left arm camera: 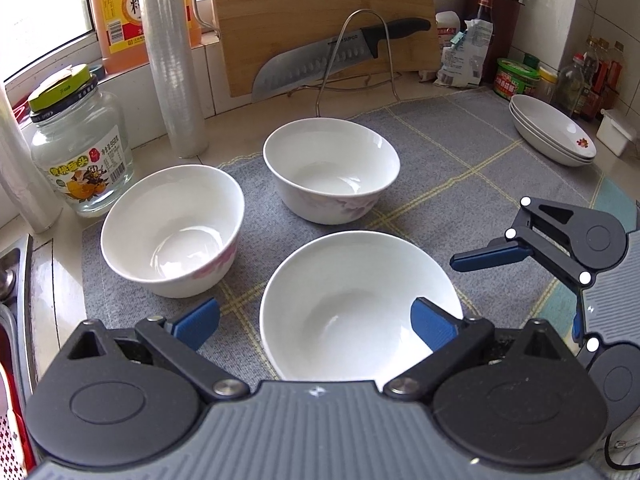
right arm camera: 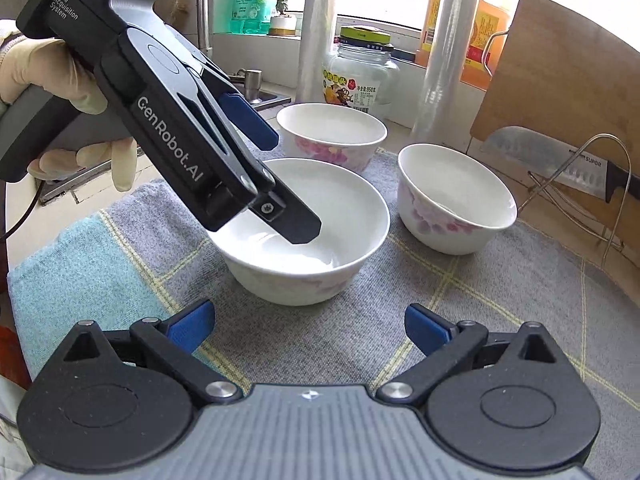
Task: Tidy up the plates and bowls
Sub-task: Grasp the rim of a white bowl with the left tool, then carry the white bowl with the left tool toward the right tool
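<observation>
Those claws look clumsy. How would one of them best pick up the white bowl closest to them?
Probably by the rim. The nearest bowl stands upright and is too wide to span, so one finger should go inside and one outside its thin wall, coming down from above. The left gripper is open, with one pad already over the near rim, which suits that grip.

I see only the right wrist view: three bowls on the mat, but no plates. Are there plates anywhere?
Observer: Yes. The left wrist view shows stacked plates at the far right edge of the mat.
Operator: How many are in the stack?
Observer: Two rims show, one upon the other. The upper one has a small red motif inside.
Operator: What stands next to them?
Observer: A small white box, just to their right, near the wall.
</observation>
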Motion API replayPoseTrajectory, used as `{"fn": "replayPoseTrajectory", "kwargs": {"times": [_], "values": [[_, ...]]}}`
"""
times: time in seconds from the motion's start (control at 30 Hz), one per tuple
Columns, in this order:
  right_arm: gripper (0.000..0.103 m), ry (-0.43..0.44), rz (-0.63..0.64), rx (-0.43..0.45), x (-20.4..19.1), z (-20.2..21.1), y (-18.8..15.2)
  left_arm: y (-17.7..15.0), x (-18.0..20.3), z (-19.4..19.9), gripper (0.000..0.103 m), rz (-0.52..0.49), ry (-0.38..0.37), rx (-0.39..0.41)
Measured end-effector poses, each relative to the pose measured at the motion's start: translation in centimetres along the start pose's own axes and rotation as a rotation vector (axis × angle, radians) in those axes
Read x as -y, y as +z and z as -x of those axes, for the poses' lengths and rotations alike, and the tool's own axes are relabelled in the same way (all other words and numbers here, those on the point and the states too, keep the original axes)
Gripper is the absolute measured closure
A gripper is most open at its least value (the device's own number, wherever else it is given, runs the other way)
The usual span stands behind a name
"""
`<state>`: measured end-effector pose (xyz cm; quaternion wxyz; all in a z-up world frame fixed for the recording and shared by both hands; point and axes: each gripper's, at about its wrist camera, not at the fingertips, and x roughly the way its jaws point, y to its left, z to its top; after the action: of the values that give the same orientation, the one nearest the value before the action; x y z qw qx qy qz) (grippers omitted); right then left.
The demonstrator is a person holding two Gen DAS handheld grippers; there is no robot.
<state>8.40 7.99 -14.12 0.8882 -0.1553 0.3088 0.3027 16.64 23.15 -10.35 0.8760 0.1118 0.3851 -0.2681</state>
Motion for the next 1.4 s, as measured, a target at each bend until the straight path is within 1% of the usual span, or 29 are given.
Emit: {"fn": "replayPoseTrajectory", "kwargs": {"times": [0.07,0.13,0.2,0.27,0.37,0.47,0.57,0.7,0.93,1.03,1.2,1.4], "values": [[0.003,0.002,0.004,0.007,-0.1,-0.1,0.3,0.0,0.0,-0.1,0.003,-0.005,-0.004,-0.005],[0.007,0.008,0.012,0.007,-0.2,-0.4,0.6,0.0,0.1,-0.2,0.008,-0.008,-0.011,-0.008],[0.012,0.004,0.023,0.007,-0.4,-0.6,0.8,0.0,0.0,-0.3,0.009,-0.009,-0.017,-0.011],[0.013,0.002,0.027,0.009,-0.4,-0.7,0.9,0.0,0.1,-0.3,0.010,-0.011,-0.021,-0.013],[0.016,0.003,0.028,0.018,-0.5,-0.5,1.0,0.1,0.1,-0.4,0.014,-0.014,-0.028,-0.017],[0.019,0.000,0.034,0.028,-0.5,-0.3,1.1,0.2,0.0,-0.6,0.015,-0.017,-0.039,-0.018],[0.021,0.005,0.034,0.034,-0.5,-0.3,1.2,0.3,0.0,-0.7,0.020,-0.021,-0.048,-0.023],[0.022,0.008,0.037,0.038,-0.6,-0.3,1.3,0.4,0.1,-0.8,0.024,-0.025,-0.060,-0.029],[0.022,0.006,0.035,0.034,-0.7,-0.2,1.2,0.4,0.1,-0.7,0.024,-0.022,-0.071,-0.028],[0.022,0.006,0.037,0.019,-0.8,-0.1,1.4,0.5,0.4,-0.5,0.024,-0.021,-0.072,-0.033],[0.022,0.018,0.020,0.007,-0.5,1.1,1.3,1.0,1.1,0.3,0.024,-0.017,-0.087,-0.044],[0.022,0.024,0.031,0.003,0.7,3.2,0.7,1.8,3.4,0.7,0.024,-0.036,-0.084,-0.041]]}}
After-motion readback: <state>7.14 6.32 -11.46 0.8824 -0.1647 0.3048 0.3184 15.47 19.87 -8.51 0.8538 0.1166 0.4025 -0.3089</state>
